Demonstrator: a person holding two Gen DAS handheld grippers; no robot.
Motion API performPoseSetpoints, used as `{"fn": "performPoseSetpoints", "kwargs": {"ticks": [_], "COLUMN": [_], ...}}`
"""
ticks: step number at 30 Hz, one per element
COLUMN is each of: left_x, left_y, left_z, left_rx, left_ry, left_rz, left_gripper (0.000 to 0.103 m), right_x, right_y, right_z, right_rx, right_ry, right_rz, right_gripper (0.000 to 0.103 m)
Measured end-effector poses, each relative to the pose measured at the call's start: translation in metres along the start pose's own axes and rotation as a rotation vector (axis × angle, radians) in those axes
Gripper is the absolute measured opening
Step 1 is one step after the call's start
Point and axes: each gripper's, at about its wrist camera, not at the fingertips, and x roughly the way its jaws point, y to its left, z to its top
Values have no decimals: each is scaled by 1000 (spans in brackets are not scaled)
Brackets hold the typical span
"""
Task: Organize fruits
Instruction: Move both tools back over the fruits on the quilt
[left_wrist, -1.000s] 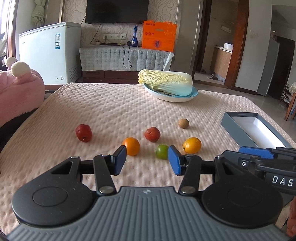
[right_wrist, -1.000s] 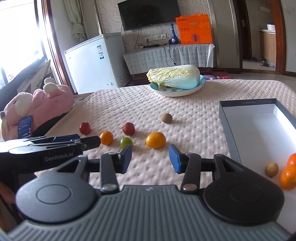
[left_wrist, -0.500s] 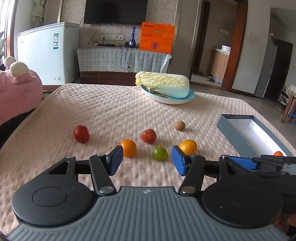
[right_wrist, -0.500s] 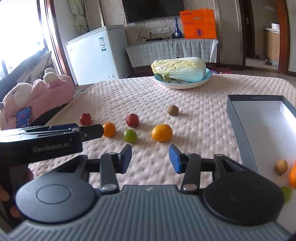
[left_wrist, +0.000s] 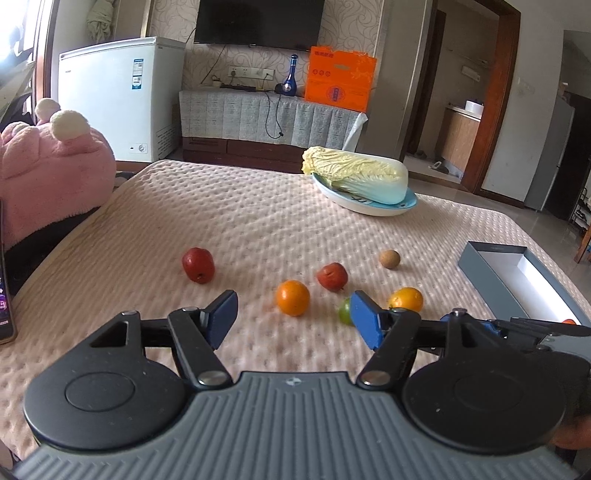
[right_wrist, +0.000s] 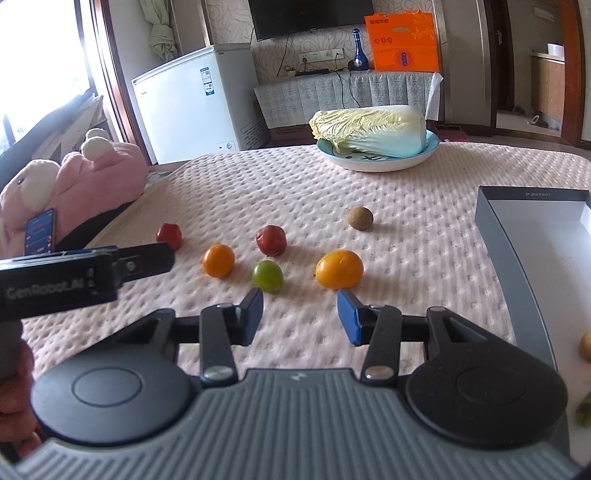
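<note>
Both wrist cameras sit low behind their jaws, facing down along the pink dimpled worktop (left_wrist: 258, 221) toward the far wall. They share the scattered small round fruits (right_wrist: 339, 274) and the pale cabbage on a blue plate (left_wrist: 356, 179); the right one looks from farther right.

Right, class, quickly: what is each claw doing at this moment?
Left claw: empty, its jaws opening, above the pink quilted cloth.
Right claw: open, holding nothing.

A table covered in a pink dimpled cloth (left_wrist: 229, 221) carries two red fruits (left_wrist: 198, 264) (left_wrist: 332, 276), two oranges (left_wrist: 293, 297) (left_wrist: 405, 299), a green fruit (right_wrist: 267, 276), a small brown fruit (left_wrist: 389, 259), a plate (left_wrist: 369, 206) and a grey box (left_wrist: 484, 269).
</note>
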Motion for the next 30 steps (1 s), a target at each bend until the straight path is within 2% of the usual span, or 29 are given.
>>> {"fn": "performPoseSetpoints", "kwargs": {"ticks": [8, 17, 23, 30], "left_x": [4, 12, 17, 20], "left_y": [17, 21, 26, 34], "left_z": [1, -1, -1, -2], "left_rx": [-24, -5, 6, -10], "left_ry": [12, 25, 21, 22], "left_rz": [24, 46, 82, 117], "left_gripper": [73, 73, 73, 73], "right_x": [14, 20, 21, 19], "right_y": [4, -2, -1, -6], "right_z": [1, 3, 5, 8], "right_rx": [-12, -1, 8, 24], "right_ry": [26, 46, 38, 23], "right_rz": [12, 16, 37, 23], "right_gripper": [47, 47, 47, 47]}}
